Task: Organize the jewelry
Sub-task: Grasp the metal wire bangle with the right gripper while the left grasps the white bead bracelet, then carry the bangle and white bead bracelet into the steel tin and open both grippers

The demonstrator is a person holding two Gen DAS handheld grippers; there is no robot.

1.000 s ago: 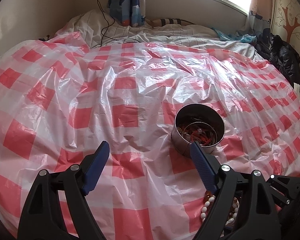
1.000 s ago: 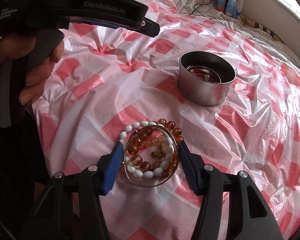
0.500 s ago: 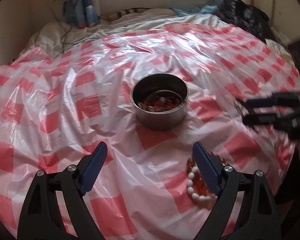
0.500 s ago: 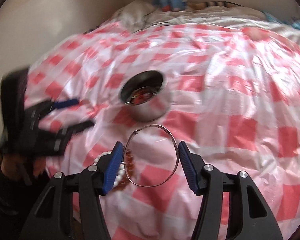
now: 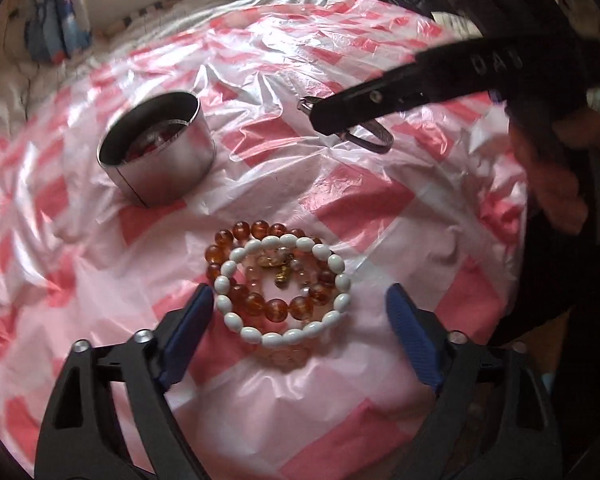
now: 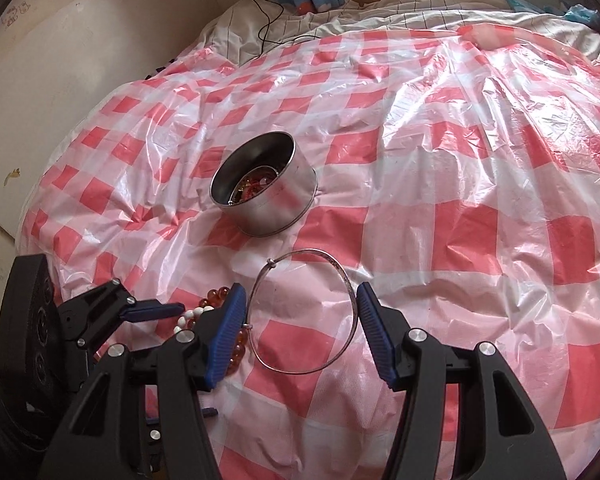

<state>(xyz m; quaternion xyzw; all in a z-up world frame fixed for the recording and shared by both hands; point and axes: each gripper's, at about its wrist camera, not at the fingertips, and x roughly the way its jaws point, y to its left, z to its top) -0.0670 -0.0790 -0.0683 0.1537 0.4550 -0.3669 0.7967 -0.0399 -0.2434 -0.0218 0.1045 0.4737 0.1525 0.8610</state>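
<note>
Left wrist view: the left gripper [image 5: 298, 308] is seen with its blue fingers [image 5: 188, 332] spread wide and nothing between the pads; the beads [image 5: 280, 286] lie on the sheet [image 5: 360, 208] just ahead of the fingertips, partly framed by them. A white bracelet [image 5: 332, 260] rests on top of amber ones [image 5: 256, 230], with a small gold charm [image 5: 280, 276] in the middle. The tin [image 5: 156, 152] is set farther off to the left, upright, with red items visible inside. At upper right the right gripper [image 5: 440, 84] is seen blurred from the side, with a hand [image 5: 556, 176] on its handle and part of the bangle [image 5: 370, 136] showing beneath it.

In the right wrist view, the right gripper [image 6: 300, 312] is pinching the bangle [image 6: 304, 312]: the thin metal ring is held across its width between the two blue fingers [image 6: 376, 332], both pads touching its rim, and it is raised above the sheet [image 6: 460, 160]. The tin [image 6: 264, 188] stands beyond the ring, apart from it, with jewelry inside. The left gripper [image 6: 148, 312] appears at lower left, beside the beads [image 6: 204, 312], which are partly hidden behind the right gripper's left finger. Striped bedding [image 6: 380, 8] and a cable [image 6: 268, 12] are seen at the far edge.
</note>
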